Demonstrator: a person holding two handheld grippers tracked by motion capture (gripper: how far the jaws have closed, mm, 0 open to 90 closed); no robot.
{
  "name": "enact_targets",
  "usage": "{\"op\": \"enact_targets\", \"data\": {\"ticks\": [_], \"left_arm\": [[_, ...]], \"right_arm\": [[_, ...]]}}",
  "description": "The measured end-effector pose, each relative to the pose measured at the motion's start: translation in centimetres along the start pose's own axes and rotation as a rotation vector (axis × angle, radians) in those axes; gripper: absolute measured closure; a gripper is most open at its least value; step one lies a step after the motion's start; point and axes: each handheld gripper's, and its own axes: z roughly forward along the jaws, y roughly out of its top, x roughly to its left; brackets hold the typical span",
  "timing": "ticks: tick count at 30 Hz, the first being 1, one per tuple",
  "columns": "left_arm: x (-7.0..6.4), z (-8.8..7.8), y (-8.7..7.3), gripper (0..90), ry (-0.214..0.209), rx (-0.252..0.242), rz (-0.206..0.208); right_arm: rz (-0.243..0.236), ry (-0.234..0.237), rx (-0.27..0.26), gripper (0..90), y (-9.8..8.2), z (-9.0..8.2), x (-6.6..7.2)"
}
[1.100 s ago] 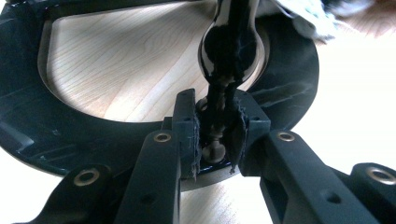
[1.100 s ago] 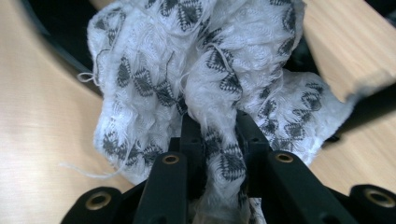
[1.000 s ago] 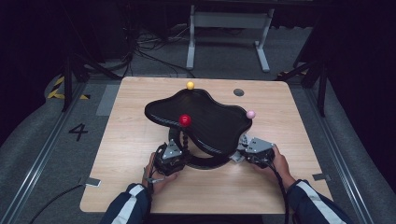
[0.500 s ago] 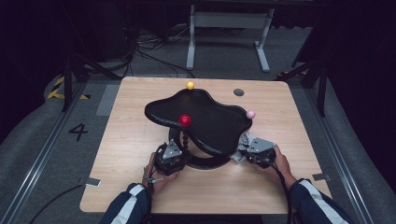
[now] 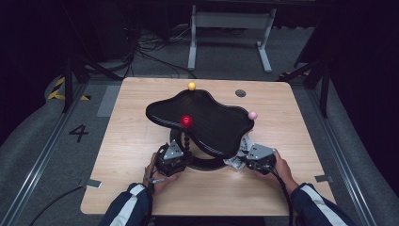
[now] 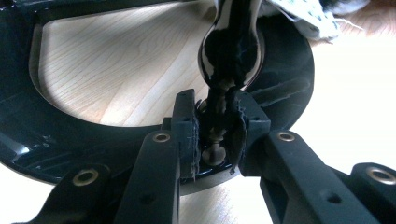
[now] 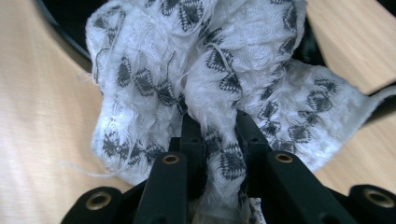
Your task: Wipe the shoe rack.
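Two tools: both are closed on something, one steadying, one wiping.
Left tool (image 6: 218,135): its jaws are clamped on the beaded black stem (image 6: 229,56) of the glossy black wavy-edged stand (image 5: 207,117), low down where the stem meets the ring-shaped base (image 6: 289,70). In the high view the left tool (image 5: 175,157) sits at the stand's near left.
Right tool (image 7: 219,140): its jaws are pinched shut on a bunched white cloth with a grey diamond pattern (image 7: 205,84). In the high view the right tool (image 5: 244,159) holds the cloth (image 5: 237,157) against the stand's near right, beneath the tray's edge.
Stand: upright near the middle of the pale wooden counter (image 5: 131,141), with a red ball (image 5: 186,121) on the stem top, a yellow ball (image 5: 191,85) at the far rim and a pink ball (image 5: 252,115) at the right rim.
Step in hand: judged to be wiping the underside or base of the stand while the other tool keeps it from sliding.
Doing it well: keep the clamp on the stem firm and low so the top-heavy tray does not tip; sweep the cloth in short strokes along the curve, pressing lightly.
Cloth care: keep a fat fold ahead of the jaws so fabric, not hard jaw, meets the gloss.
Risk: a hard sideways push could rock the tray or knock the pink ball.
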Motion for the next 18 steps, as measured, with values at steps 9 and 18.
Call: {"op": "enact_targets", "data": {"ticks": [9, 18], "left_arm": [[0.0, 0.0, 0.0, 74.0, 0.004, -0.001, -0.001], [-0.2, 0.0, 0.0, 73.8, 0.011, 0.004, 0.0]], "right_arm": [[0.068, -0.051, 0.014, 77.0, -0.6, 0.4, -1.9], [-0.005, 0.029, -0.002, 76.9, 0.2, 0.1, -0.1]]}}
